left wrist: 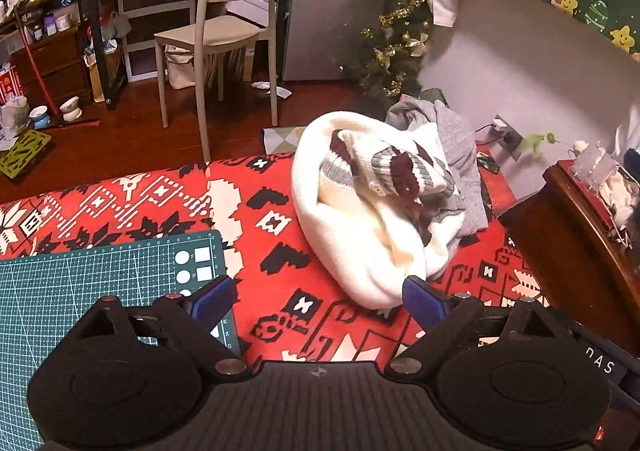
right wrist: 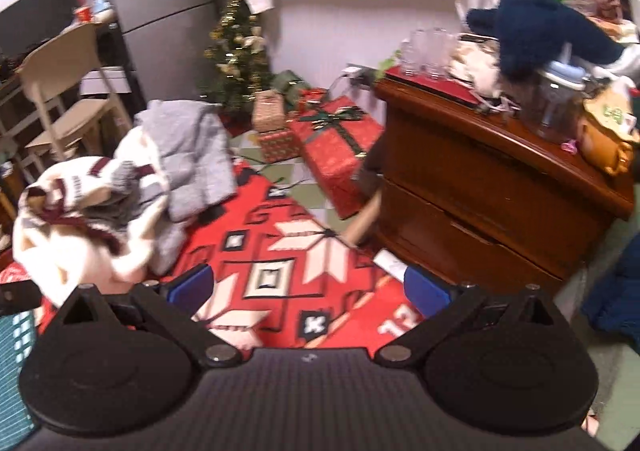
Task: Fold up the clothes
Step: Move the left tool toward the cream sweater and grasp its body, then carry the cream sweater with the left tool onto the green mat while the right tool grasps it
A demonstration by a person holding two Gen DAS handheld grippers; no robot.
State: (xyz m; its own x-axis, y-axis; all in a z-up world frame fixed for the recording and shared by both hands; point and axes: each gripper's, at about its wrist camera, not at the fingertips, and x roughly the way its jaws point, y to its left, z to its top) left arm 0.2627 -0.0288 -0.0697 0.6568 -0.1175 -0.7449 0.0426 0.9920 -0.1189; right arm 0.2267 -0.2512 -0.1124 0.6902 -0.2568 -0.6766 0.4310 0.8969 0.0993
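At my far left lies the green cutting mat (left wrist: pixel 100 283), flat on the red patterned cloth (left wrist: pixel 264 211) that covers the surface. My left gripper (left wrist: pixel 318 301) hangs just above that cloth with its blue fingers (left wrist: pixel 212 301) spread wide and nothing between them; the left finger sits over the mat's corner, the right one just beside the near edge of the cream sweater (left wrist: pixel 360 227). That sweater is the pile I am here for: it lies crumpled on the cloth, ahead and a little right of my left gripper, with a striped maroon and grey knit piece (left wrist: pixel 400 167) bunched on top. A grey garment (left wrist: pixel 452 139) lies heaped behind it, touching it. Beyond the surface stand a beige chair (left wrist: pixel 224 23) and a small decorated tree (left wrist: pixel 396 47).

Through the right wrist camera, which is somewhat blurred, the same cream sweater (right wrist: pixel 72 239) sits at the left, the grey garment (right wrist: pixel 188 155) against it on its right. My right gripper (right wrist: pixel 308 289) hovers over bare red cloth (right wrist: pixel 280 251), fingers (right wrist: pixel 190 285) spread apart and holding nothing. Further right, red wrapped gift boxes (right wrist: pixel 336 147) stand on the floor, and a dark wooden cabinet (right wrist: pixel 480 195) stands at the right, cluttered on top.
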